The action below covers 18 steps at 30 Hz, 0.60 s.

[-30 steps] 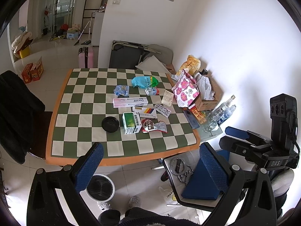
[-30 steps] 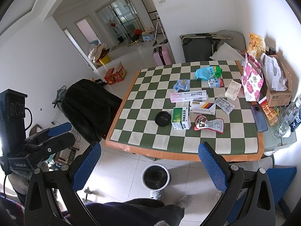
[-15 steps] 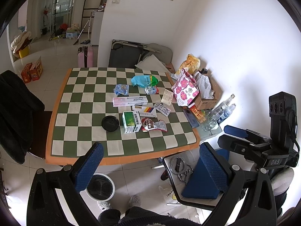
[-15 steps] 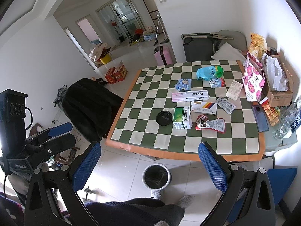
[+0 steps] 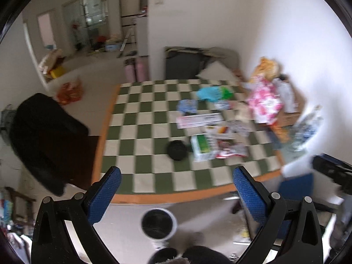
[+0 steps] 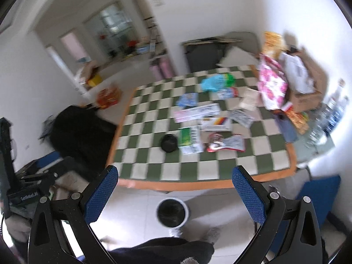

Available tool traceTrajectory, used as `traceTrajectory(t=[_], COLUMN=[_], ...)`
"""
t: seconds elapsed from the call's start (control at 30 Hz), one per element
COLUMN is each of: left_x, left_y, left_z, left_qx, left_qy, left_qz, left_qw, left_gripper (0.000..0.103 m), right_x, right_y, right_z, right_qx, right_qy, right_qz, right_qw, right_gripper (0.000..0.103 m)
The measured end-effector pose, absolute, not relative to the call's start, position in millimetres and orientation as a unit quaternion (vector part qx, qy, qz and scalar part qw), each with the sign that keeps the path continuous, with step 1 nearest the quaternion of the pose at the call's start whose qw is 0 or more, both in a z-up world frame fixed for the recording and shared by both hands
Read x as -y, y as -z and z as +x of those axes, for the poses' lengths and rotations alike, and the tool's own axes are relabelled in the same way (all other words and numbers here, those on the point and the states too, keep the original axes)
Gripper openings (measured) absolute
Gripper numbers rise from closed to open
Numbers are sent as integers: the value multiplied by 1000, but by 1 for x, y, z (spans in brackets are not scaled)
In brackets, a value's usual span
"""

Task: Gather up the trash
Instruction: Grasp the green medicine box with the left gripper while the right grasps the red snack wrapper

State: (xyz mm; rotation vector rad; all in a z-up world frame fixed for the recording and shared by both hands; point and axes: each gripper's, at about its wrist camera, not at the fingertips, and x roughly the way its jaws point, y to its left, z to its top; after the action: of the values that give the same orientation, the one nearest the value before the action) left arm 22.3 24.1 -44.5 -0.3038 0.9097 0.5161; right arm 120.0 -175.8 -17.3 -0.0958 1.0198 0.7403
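— Left wrist view?
— The left gripper (image 5: 176, 177) is hanging wide open and empty; wrappers and a green carton (image 5: 203, 147) are lying on the checkered table (image 5: 140, 136) at one o'clock, the bin (image 5: 158, 223) waiting at six.

— Right wrist view?
— The right gripper (image 6: 175, 176) is gaping empty too — by the look of it, collecting is only beginning, with everything left.

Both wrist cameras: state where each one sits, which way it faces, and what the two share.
Left wrist: sits on the left gripper, facing forward and down at the checkered table; its blue fingers and the right gripper at the right edge show.
Right wrist: sits on the right gripper, facing the same table; the left gripper shows at left.
Shared: the table, the black lid and the floor bin.
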Motion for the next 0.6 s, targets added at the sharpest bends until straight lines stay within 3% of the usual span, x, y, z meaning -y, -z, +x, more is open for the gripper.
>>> traceTrajectory(t=[0.3, 0.4, 0.6], left_x=[-78, -77, -70], left_y=[138, 168, 236], left_z=[94, 127, 169], left_qx=[-522, -549, -595], left_qy=[-247, -257, -323], left_qz=[-178, -177, -162], left_qw=[797, 775, 718], left_gripper=[103, 103, 103], right_x=[173, 158, 99], right_y=[117, 159, 263], right_z=[196, 227, 298], right_qx=[-547, -566, -571], right_qy=[-217, -204, -250], right_qz=[-23, -81, -302], right_qw=[808, 795, 721], right_gripper=[103, 103, 103])
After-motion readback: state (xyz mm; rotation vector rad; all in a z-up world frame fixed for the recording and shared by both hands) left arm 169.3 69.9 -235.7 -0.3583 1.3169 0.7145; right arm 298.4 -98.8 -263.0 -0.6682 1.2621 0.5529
